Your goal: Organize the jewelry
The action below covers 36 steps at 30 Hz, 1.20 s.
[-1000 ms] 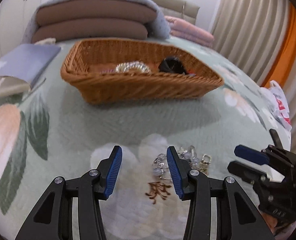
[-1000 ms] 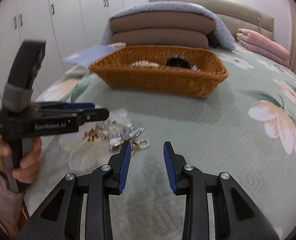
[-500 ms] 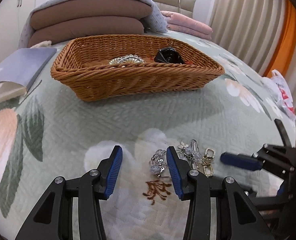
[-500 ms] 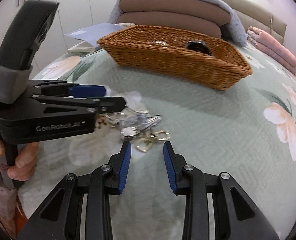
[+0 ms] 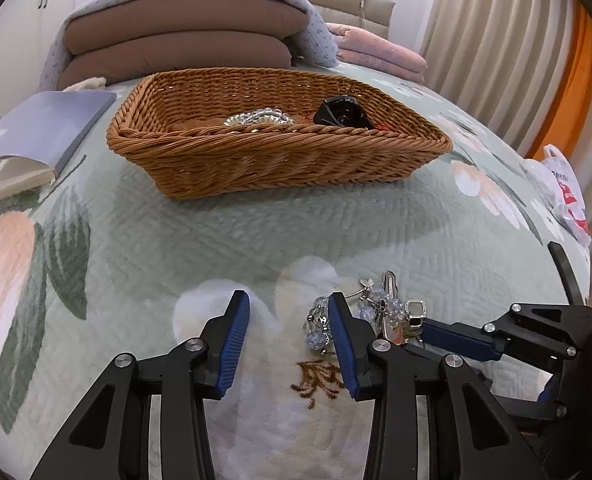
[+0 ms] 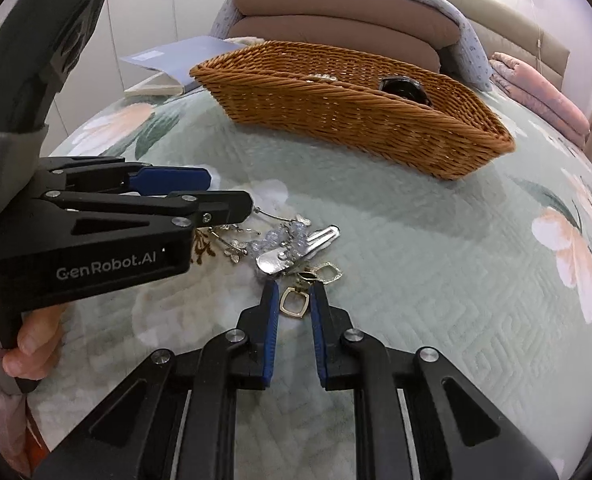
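A pile of jewelry [image 6: 292, 246] lies on the bedspread: clear beads, a silver clip, gold leaf pieces and a square gold ring piece [image 6: 294, 303]. My right gripper [image 6: 294, 290] is open, its jaws on either side of the gold piece. My left gripper [image 5: 288, 312] is open and empty, its right finger [image 5: 341, 336] beside the beads [image 5: 319, 324]. It shows from the side in the right wrist view [image 6: 200, 196]. The wicker basket [image 5: 280, 156] holds a bead bracelet [image 5: 260, 118] and a black object [image 5: 341, 114].
A grey-blue book [image 5: 36, 128] lies left of the basket. Stacked brown cushions [image 5: 176, 40] and pink bedding [image 5: 375, 48] sit behind it. A plastic bag [image 5: 563, 188] lies at the bed's right edge, by curtains.
My right gripper has moved forward and down to the jewelry pile, and its jaws now flank the gold piece. My left gripper has edged closer to the pile.
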Available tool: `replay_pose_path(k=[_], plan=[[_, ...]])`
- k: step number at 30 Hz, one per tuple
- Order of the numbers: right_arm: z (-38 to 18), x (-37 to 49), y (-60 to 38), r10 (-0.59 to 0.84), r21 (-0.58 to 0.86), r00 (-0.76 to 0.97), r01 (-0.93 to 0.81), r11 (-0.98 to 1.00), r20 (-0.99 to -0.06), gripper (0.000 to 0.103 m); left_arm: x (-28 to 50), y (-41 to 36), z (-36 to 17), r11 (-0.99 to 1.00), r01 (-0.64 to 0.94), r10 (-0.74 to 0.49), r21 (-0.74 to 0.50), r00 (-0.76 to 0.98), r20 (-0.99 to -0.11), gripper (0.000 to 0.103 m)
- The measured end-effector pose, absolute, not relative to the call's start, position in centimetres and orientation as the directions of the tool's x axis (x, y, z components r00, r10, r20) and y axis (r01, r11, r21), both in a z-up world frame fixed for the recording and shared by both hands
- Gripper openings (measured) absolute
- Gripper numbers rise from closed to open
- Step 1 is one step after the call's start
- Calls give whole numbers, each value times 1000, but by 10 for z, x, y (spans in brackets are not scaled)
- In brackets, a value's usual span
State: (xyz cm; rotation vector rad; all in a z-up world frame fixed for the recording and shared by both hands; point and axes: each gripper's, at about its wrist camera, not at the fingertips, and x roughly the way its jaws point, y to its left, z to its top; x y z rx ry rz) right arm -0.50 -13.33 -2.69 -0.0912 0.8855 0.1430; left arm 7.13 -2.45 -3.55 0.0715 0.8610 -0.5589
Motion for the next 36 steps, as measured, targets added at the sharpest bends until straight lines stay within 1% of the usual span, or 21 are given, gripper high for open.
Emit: replay_pose_path(k=[5, 10, 12, 13, 14, 16, 17, 20, 23, 32, 36], plan=[[-25, -27, -150, 37, -35, 646, -99, 995, -763, 17, 71, -24, -36, 853, 496, -441, -163, 517, -734, 41], [-22, -42, -178, 42, 19, 653, -42, 999, -756, 17, 69, -27, -36, 855, 497, -430, -145, 525, -735, 41], [-21, -47, -188, 71, 59, 671, -40, 997, -738, 17, 68, -27, -37, 855, 500, -428, -140, 527, -734, 41], [-20, -50, -192, 84, 80, 676, -38, 996, -732, 17, 67, -28, -37, 853, 505, -428, -134, 528, -734, 39], [-20, -51, -196, 101, 103, 681, -38, 994, -726, 17, 67, -29, -37, 851, 509, -426, -127, 528, -734, 28], [-18, -53, -201, 123, 135, 692, -36, 990, -711, 17, 64, -35, -38, 843, 527, -425, -108, 528, -736, 17], [-16, -55, -204, 134, 151, 704, -38, 988, -698, 17, 61, -37, -38, 837, 539, -427, -99, 527, -735, 8], [-9, -62, -208, 168, 184, 733, -59, 981, -659, 17, 57, -41, -36, 832, 549, -423, -75, 542, -726, 7], [-3, -67, -210, 194, 205, 753, -80, 975, -629, 17, 56, -31, -28, 821, 555, -480, -134, 544, -688, 7], [12, -75, -226, 257, 284, 785, -108, 953, -564, 17, 61, 8, -7, 709, 582, -696, -399, 484, -531, 7], [13, -74, -224, 243, 260, 781, -107, 960, -575, 17, 58, 19, 1, 629, 606, -775, -486, 448, -445, 7]])
